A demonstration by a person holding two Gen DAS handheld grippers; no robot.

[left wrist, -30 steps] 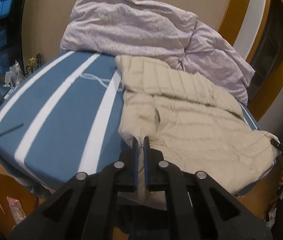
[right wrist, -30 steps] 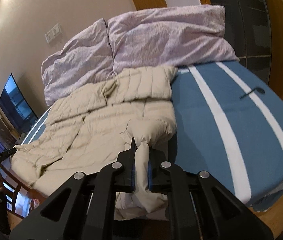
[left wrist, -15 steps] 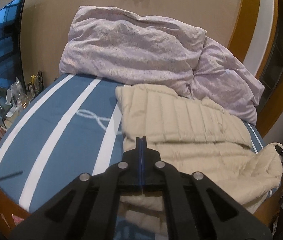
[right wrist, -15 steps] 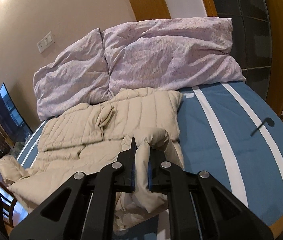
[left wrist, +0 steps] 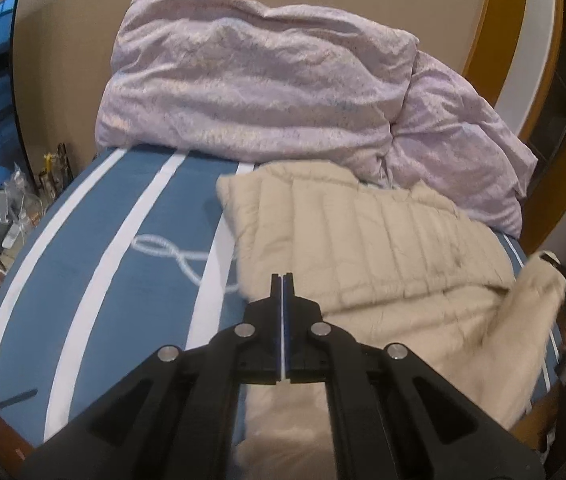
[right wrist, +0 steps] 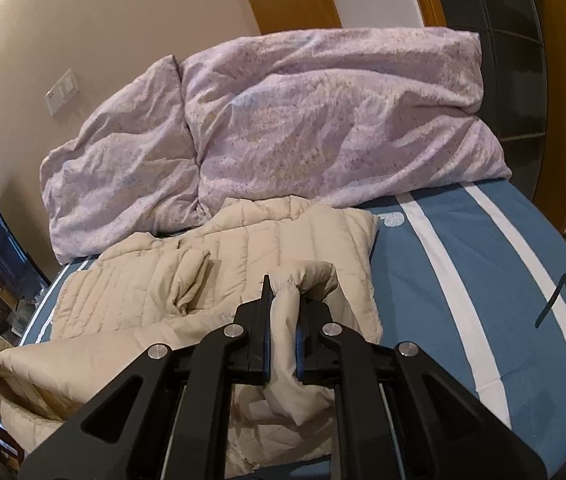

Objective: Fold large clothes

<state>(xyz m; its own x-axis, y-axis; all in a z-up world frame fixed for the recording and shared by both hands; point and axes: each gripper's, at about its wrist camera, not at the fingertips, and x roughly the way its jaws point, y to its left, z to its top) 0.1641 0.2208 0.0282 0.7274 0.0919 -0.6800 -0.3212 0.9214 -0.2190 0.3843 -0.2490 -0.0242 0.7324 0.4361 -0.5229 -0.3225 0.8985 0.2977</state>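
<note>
A: Where's the jacket (right wrist: 243, 248)?

B: The beige quilted jacket lies spread on the striped bed (right wrist: 483, 260), below the lilac duvet (right wrist: 323, 120). It looks light, puffy, soft and likely slippery, so hems and cuffs seem the best places to hold.

A: The fingers?

B: The right gripper (right wrist: 283, 300) pinches a cuff. The left gripper (left wrist: 282, 280) is pressed together, perhaps on the jacket's edge; I cannot tell.

A: Any writing?

B: None legible; only white marks on the bedspread.
</note>
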